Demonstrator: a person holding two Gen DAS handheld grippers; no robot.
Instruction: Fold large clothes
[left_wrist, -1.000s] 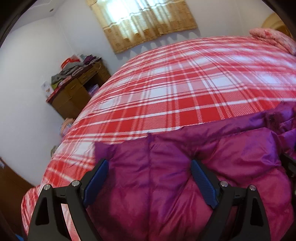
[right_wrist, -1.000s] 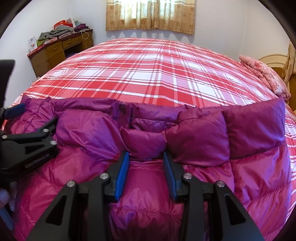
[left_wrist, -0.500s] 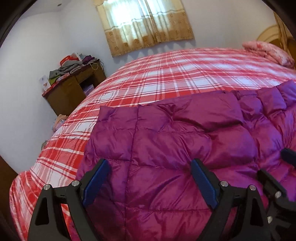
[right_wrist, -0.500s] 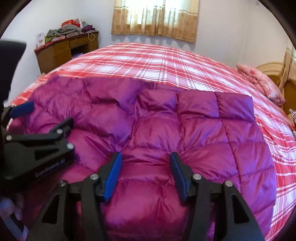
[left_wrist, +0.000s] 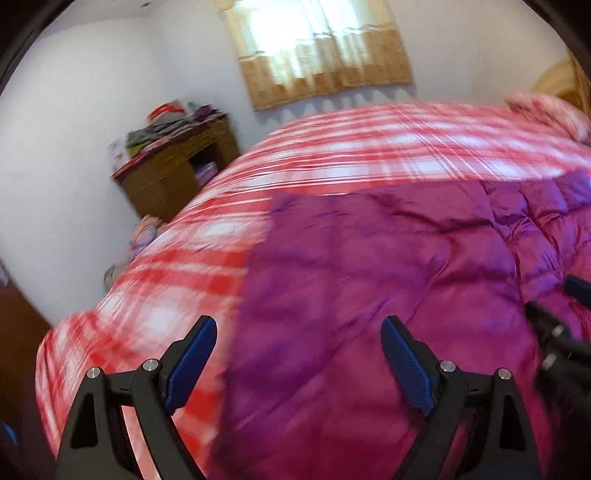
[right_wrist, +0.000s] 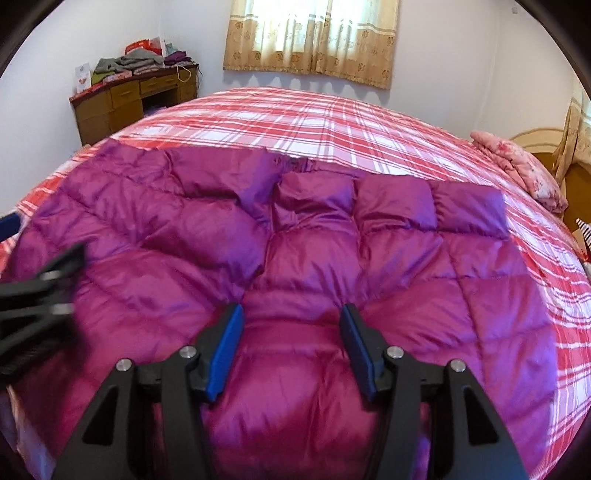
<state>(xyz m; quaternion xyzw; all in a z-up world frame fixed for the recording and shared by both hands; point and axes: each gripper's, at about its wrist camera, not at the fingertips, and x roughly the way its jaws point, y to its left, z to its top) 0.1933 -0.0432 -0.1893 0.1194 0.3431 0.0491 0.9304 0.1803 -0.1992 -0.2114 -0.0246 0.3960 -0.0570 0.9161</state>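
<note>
A large magenta quilted down jacket (right_wrist: 295, 258) lies spread on the red plaid bed (right_wrist: 332, 122); it also shows in the left wrist view (left_wrist: 369, 277). My left gripper (left_wrist: 299, 354) is open and empty above the jacket's left edge. My right gripper (right_wrist: 291, 339) is open and empty above the jacket's near middle. Each gripper shows at the edge of the other's view: the left one (right_wrist: 40, 291) and the right one (left_wrist: 557, 339).
A wooden desk (right_wrist: 133, 103) piled with folded clothes stands by the far left wall. A pink floral bundle (right_wrist: 521, 166) lies at the bed's right end beside the headboard. A curtained window (right_wrist: 314, 33) is on the far wall.
Both grippers have pulled back and up from the jacket, so more of it shows spread flat. The left gripper has shifted left, over the jacket's edge.
</note>
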